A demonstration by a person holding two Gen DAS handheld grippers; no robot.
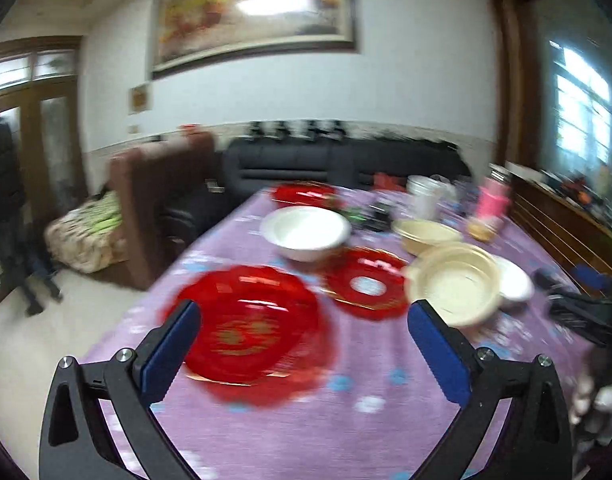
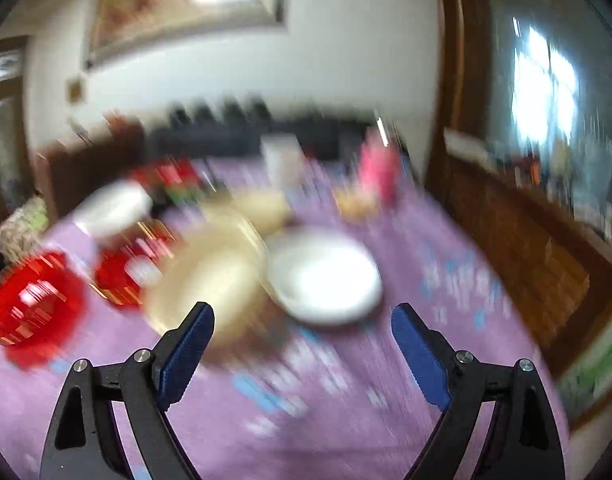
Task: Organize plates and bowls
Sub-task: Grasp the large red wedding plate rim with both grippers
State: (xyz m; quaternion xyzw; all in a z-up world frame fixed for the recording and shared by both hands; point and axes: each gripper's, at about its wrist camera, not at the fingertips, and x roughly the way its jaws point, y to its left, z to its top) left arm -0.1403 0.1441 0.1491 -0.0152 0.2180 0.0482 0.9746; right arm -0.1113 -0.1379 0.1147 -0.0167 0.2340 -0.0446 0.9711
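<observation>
On the purple tablecloth (image 1: pixel 306 420) lie a large red plate (image 1: pixel 250 328), a smaller red plate (image 1: pixel 365 282) and a third red plate (image 1: pixel 304 193) at the far end. A white bowl (image 1: pixel 306 232) stands mid-table, with two cream bowls (image 1: pixel 453 280) (image 1: pixel 423 232) and a small white dish (image 1: pixel 513 280) to its right. My left gripper (image 1: pixel 304 320) hangs open above the big red plate, holding nothing. In the blurred right wrist view my right gripper (image 2: pixel 302 324) is open and empty, short of a cream bowl (image 2: pixel 210 280) and a white dish (image 2: pixel 325 276). Red plates (image 2: pixel 34 308) (image 2: pixel 126 272) lie left.
Cups, a pink bottle (image 1: pixel 491 200) and clutter crowd the table's far right. A wooden sideboard (image 1: pixel 557 224) runs along the right. A brown chair (image 1: pixel 162 200) and dark sofa (image 1: pixel 337 160) stand beyond the table. A hand (image 1: pixel 589 396) and the other gripper show at the right edge.
</observation>
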